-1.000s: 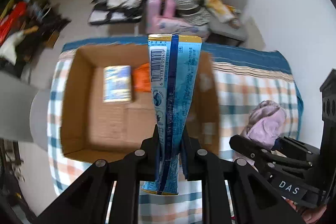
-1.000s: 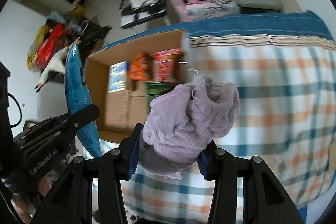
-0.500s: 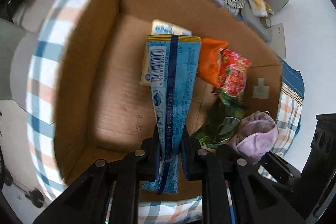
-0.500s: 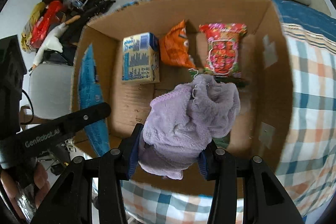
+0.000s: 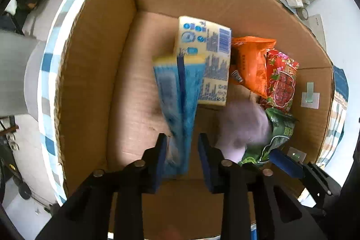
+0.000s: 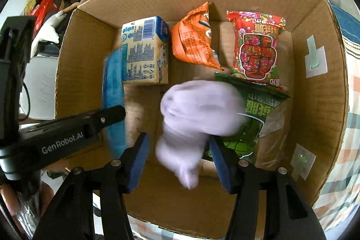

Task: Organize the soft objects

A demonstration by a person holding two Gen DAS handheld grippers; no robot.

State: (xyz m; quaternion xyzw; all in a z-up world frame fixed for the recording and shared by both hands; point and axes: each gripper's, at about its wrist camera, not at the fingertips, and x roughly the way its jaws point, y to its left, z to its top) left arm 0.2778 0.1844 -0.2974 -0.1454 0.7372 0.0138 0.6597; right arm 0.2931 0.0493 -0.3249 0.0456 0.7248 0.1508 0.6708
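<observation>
Cluttered room, plaid cloth (image 6: 342, 172) under a box (image 6: 319, 105). Nearest, left gripper (image 5: 182, 156) spread wide, blue pack (image 5: 177, 105) blurred, slipping free between pads. Right gripper (image 6: 177, 163) likewise parted, purple cloth (image 6: 198, 111) dropping. Beyond, tissue pack (image 6: 144, 53), orange (image 6: 193, 39), red (image 6: 256, 46), green (image 6: 258, 118) bags already boxed. Judged nearly done.

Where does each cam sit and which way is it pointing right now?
Left wrist: on the left gripper, looking down into the cardboard box; its own fingers show, spread around the blurred blue packet; right gripper at lower right.
Right wrist: on the right gripper, looking down into the same box; own fingers open around the blurred purple cloth; left gripper at left edge.
Shared: box, blue packet, purple cloth, yellow tissue pack, orange, red and green snack bags.
</observation>
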